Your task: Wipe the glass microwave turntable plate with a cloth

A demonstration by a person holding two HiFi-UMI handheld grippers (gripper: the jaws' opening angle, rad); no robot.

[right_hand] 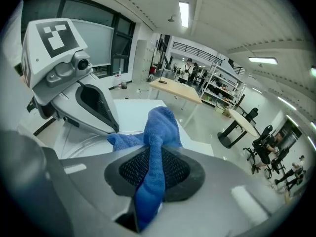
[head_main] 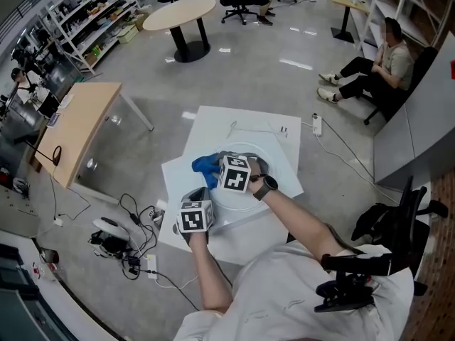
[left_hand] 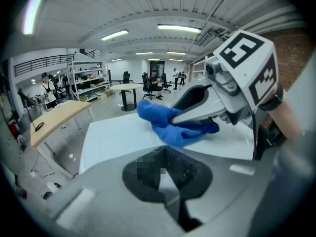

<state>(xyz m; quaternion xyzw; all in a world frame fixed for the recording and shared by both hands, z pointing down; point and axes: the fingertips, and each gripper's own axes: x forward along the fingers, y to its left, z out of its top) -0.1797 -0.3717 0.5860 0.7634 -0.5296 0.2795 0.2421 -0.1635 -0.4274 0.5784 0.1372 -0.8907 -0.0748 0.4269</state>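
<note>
The round glass turntable plate (head_main: 250,199) lies on a white table (head_main: 213,123). My right gripper (head_main: 216,164) (right_hand: 150,181) is shut on a blue cloth (head_main: 203,164) (right_hand: 161,125) and holds it down at the plate's left edge. In the left gripper view the cloth (left_hand: 168,126) bunches under the right gripper's fingers (left_hand: 197,115). My left gripper (head_main: 204,193) (left_hand: 166,177) sits at the plate's near-left rim (right_hand: 84,142); its jaws are closed with a pale sliver of that rim between the pads. In the right gripper view the left gripper (right_hand: 111,128) reaches down to the rim.
A thin cable (head_main: 250,128) lies on the table's far side. A wooden desk (head_main: 78,130) stands to the left, with tangled cables and plugs (head_main: 121,240) on the floor. A power strip (head_main: 317,125) lies right of the table. A person sits far right (head_main: 377,66); a black chair (head_main: 398,222) is near.
</note>
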